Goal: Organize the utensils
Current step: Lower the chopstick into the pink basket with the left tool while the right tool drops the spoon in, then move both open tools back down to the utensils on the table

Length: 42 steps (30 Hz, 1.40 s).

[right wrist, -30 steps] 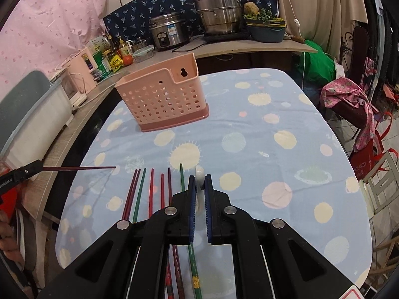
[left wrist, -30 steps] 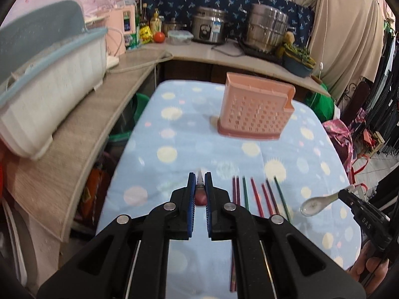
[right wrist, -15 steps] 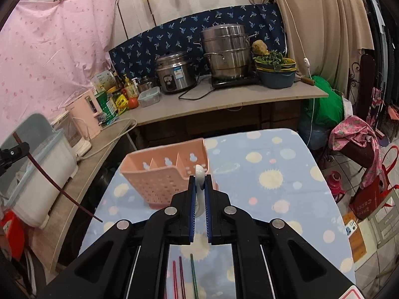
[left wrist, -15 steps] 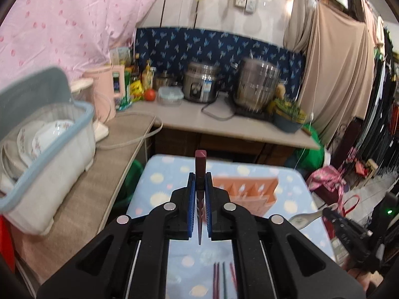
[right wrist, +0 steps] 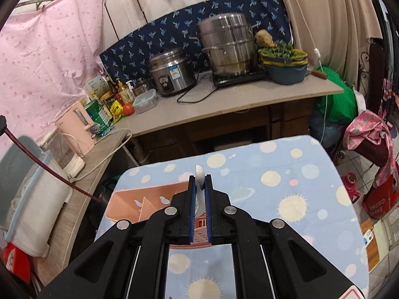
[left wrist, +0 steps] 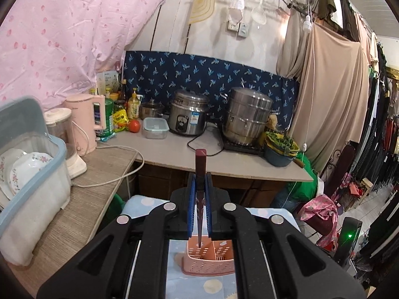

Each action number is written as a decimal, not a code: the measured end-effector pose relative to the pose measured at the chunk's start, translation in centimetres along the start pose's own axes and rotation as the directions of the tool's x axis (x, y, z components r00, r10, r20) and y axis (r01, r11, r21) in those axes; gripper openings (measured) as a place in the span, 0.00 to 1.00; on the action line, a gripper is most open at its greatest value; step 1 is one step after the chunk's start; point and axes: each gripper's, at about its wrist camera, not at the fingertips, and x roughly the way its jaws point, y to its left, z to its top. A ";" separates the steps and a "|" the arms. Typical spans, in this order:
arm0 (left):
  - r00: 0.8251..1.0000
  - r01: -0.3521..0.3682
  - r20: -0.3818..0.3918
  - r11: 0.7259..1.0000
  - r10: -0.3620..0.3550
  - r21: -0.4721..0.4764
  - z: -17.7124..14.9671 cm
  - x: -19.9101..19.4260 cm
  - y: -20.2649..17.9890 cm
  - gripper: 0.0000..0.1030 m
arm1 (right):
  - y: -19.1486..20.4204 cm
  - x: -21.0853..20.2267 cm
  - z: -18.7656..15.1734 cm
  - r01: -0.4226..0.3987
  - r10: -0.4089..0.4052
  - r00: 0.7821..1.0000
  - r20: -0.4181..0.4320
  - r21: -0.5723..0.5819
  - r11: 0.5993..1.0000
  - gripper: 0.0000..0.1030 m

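My left gripper (left wrist: 199,182) is shut on a dark red chopstick (left wrist: 200,164), held upright with its tip pointing down over the pink perforated utensil holder (left wrist: 212,256) on the blue dotted tablecloth. My right gripper (right wrist: 199,182) is shut on a white ceramic spoon (right wrist: 199,174), held above the same pink holder (right wrist: 139,206), whose open compartments show below the fingers. The red chopstick (right wrist: 45,167) also crosses the left edge of the right wrist view. The spoon's bowl is hidden between the pads.
A wooden counter (left wrist: 94,174) runs along the left with a blue-lidded dish bin (left wrist: 27,174), pink kettle (left wrist: 84,122) and blender. The back counter (right wrist: 224,99) holds a rice cooker, steamer pot and a bowl of greens. The table (right wrist: 299,189) ends at the right.
Both grippers have risen from the table and moved over the pink holder. The chopstick has turned from level to upright, and the spoon now sits above the holder's compartments.
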 end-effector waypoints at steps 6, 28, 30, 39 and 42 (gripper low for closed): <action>0.995 -0.017 -0.093 1.000 0.018 0.013 -3.2 4.6 0.1 0.07 | -0.4 2.9 -1.2 0.017 -0.017 0.999 -0.046 0.011 1.000 0.06; 0.985 -0.116 -0.125 0.993 0.117 0.014 -7.6 2.2 2.7 0.45 | -0.6 -4.0 -4.9 -0.035 0.035 0.999 -0.016 -0.003 0.999 0.16; 0.983 -0.119 -0.137 0.993 0.121 0.019 -9.0 0.8 3.0 0.46 | -0.9 -5.5 -6.4 -0.036 0.036 0.999 -0.023 -0.010 0.999 0.17; 0.954 -0.124 -0.266 0.990 0.138 0.067 -17.8 -3.5 4.1 0.47 | -2.3 -10.1 -16.0 -0.008 0.005 0.993 -0.121 -0.029 1.000 0.18; 0.940 -0.115 -0.313 0.990 0.134 0.080 -20.8 -4.7 4.2 0.47 | -2.9 -11.0 -19.5 0.010 -0.015 0.986 -0.166 -0.035 0.999 0.18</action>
